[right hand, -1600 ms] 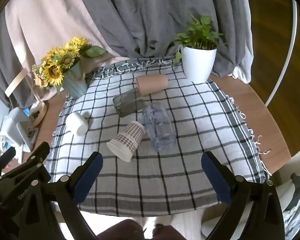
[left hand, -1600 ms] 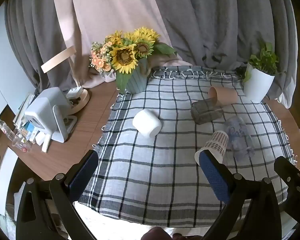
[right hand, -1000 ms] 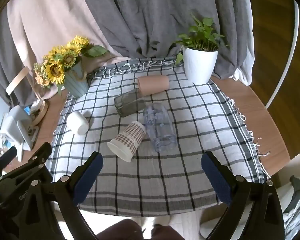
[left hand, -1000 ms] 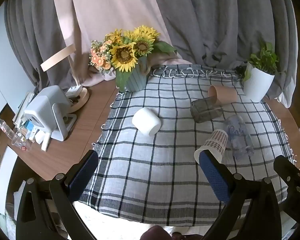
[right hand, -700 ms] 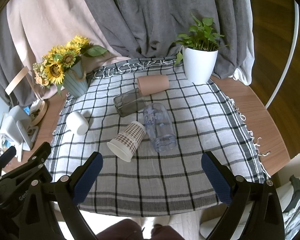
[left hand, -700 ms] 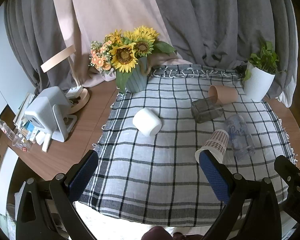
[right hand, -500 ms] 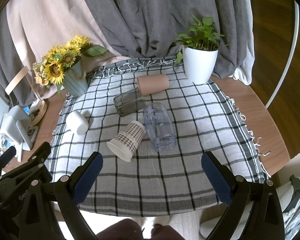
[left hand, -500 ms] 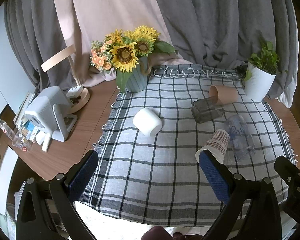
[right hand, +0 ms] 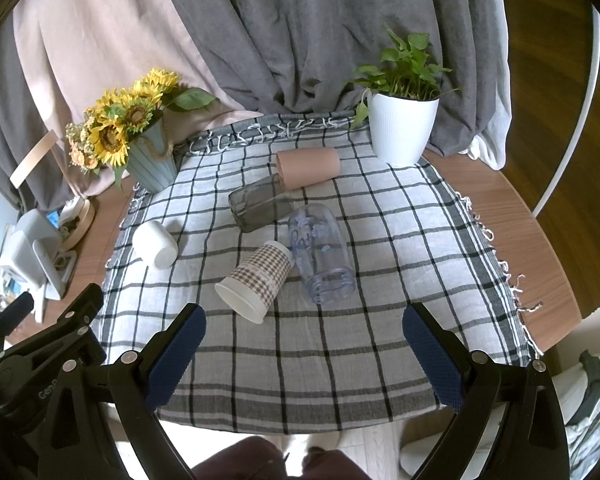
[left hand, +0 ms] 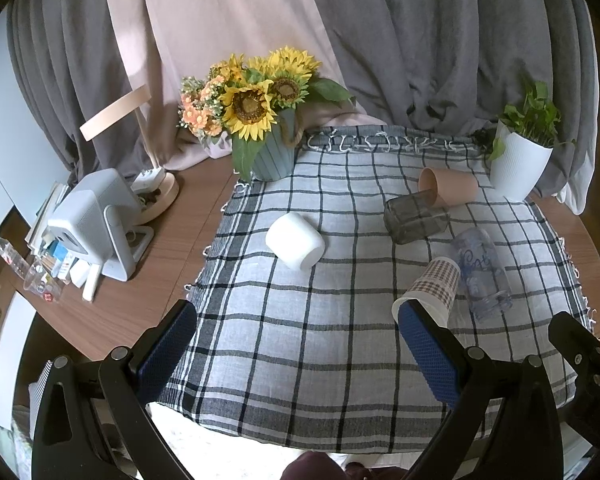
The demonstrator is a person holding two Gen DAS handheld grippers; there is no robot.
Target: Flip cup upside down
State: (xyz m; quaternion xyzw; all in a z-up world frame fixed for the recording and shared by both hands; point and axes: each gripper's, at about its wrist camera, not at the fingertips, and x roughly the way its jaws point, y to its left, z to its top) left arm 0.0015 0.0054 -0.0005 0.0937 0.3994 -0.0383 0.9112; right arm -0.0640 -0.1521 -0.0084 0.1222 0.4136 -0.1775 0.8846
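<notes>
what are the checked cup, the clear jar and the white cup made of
Checked cup: probably paper, matte, with a printed houndstooth wrap and a rolled white rim.
Clear jar: glass or clear plastic, I cannot tell which; the cloth's grid shows through it, and it carries blue lettering.
White cup: opaque, smooth, softly matte; ceramic or plastic.

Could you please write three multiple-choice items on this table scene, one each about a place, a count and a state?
1. Where does the white ribbed plant pot stand?
A. far right corner of the checked cloth
B. beside the sunflower vase
C. on the floor

2. How many cups and glasses lie on the cloth?
A. three
B. five
C. seven

3. How is the houndstooth paper cup placed?
A. upright
B. upside down
C. on its side

Answers:
1 A, it stands at the cloth's far right corner.
2 B: white cup, paper cup, clear glass, smoky glass, pink cup.
3 C, its rim faces sideways.
</notes>
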